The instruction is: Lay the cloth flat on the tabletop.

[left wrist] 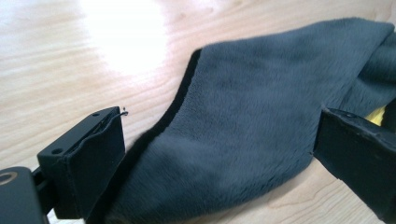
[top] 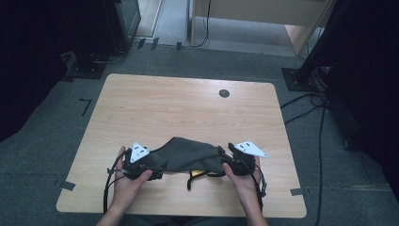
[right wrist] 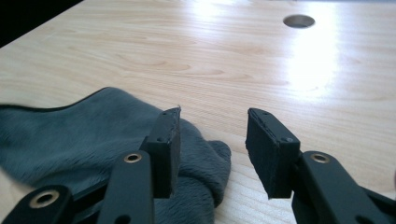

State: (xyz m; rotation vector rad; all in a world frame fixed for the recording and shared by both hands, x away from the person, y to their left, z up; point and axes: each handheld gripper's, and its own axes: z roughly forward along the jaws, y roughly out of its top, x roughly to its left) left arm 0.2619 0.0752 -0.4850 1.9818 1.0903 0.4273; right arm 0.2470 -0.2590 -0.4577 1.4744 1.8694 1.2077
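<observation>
The cloth (top: 188, 154) lies low in the middle of my high view, a dark grey plush piece stretched between my two grippers on the table (top: 188, 108).

My left gripper (left wrist: 217, 154) has its jaws spread wide. In the left gripper view one jaw sits at the lower left and the other at the right edge, with the cloth (left wrist: 243, 130) passing between them. The fabric touches or overlaps both jaws, but I cannot tell that they press it. A black edge runs along the cloth's upper left side, and a scrap of yellow (left wrist: 377, 115) peeks out by the right jaw.

My right gripper (right wrist: 212, 149) is spread as well, with bare wood in the gap. The cloth (right wrist: 84, 140) bunches against the outside of its left jaw, filling the lower left of that view; nothing is pinched there.

From above, the left gripper (top: 141, 165) sits at the cloth's left end and the right gripper (top: 237, 160) at its right end, each in a hand (top: 124, 186) coming in from the bottom edge. A dark strap (top: 193, 176) and a bit of yellow (top: 211, 173) show under the cloth's near edge. A round hole (top: 224, 93) marks the table's upper right part. Around the table lie grey floor, black stands and cables (top: 320, 141).
</observation>
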